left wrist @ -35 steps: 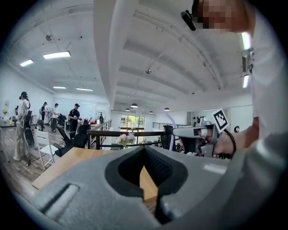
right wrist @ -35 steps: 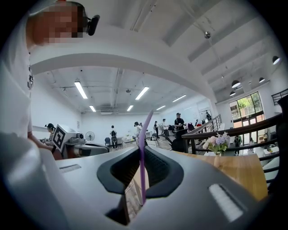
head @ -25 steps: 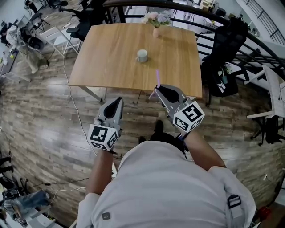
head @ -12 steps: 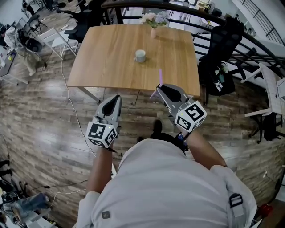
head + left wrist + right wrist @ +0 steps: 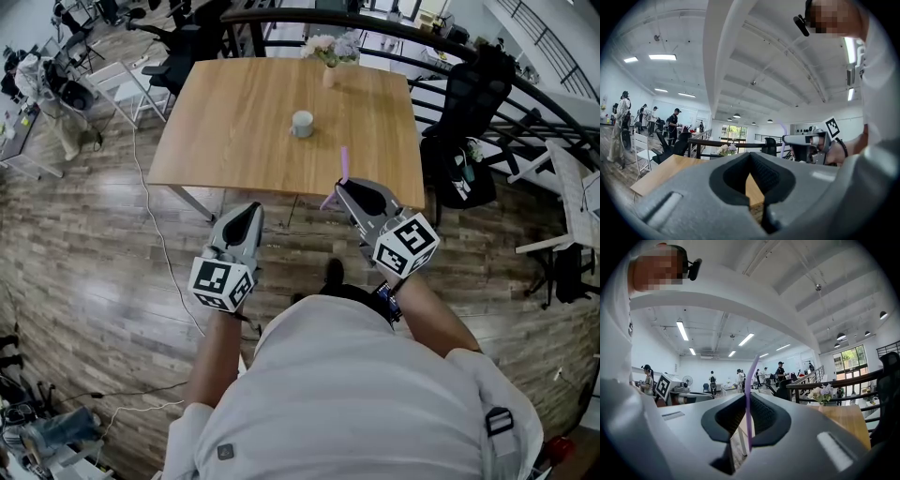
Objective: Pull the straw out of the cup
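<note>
A pale cup (image 5: 301,123) stands on the wooden table (image 5: 234,112), well ahead of both grippers. The purple straw (image 5: 343,165) is out of the cup and stands up between the jaws of my right gripper (image 5: 353,191), which is shut on it near the table's near edge. In the right gripper view the straw (image 5: 749,399) runs upright through the closed jaws of that gripper (image 5: 749,437). My left gripper (image 5: 246,217) is held lower left, over the floor, shut and holding nothing. In the left gripper view its own jaws (image 5: 757,206) are closed and the right gripper (image 5: 808,140) shows beside them.
A vase of flowers (image 5: 330,49) stands at the table's far edge. A black chair (image 5: 473,94) and a railing (image 5: 525,84) are on the right. White chairs (image 5: 117,80) and a cable (image 5: 155,225) lie on the left. People stand far off in the room.
Both grippers have shifted slightly right and down in the head view; the right one still holds the straw. The cup has not moved on the table.
</note>
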`<control>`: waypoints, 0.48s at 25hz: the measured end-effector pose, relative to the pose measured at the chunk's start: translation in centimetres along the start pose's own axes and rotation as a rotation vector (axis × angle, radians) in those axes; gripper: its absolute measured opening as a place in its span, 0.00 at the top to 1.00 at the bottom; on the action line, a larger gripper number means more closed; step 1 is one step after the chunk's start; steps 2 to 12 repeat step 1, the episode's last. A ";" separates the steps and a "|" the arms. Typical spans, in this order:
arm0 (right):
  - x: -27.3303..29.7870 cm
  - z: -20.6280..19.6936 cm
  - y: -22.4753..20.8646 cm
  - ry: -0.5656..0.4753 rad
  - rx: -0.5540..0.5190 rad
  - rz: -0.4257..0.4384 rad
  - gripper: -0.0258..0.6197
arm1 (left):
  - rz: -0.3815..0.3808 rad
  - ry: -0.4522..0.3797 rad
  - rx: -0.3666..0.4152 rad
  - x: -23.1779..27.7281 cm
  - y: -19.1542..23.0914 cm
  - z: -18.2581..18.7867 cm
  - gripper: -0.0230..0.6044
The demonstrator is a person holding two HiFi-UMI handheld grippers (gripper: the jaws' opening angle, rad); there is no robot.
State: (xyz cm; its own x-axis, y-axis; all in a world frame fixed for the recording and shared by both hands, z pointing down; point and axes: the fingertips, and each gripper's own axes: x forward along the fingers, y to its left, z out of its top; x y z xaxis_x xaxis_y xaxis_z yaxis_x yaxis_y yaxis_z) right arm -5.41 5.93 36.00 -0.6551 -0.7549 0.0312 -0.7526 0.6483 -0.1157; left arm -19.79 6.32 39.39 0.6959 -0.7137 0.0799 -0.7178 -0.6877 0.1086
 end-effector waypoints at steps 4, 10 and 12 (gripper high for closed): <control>0.0 0.1 0.1 0.001 -0.001 0.000 0.90 | -0.001 0.001 -0.001 0.0 -0.1 0.0 0.96; 0.0 0.1 0.1 0.001 -0.001 0.000 0.90 | -0.001 0.001 -0.001 0.0 -0.1 0.0 0.96; 0.0 0.1 0.1 0.001 -0.001 0.000 0.90 | -0.001 0.001 -0.001 0.0 -0.1 0.0 0.96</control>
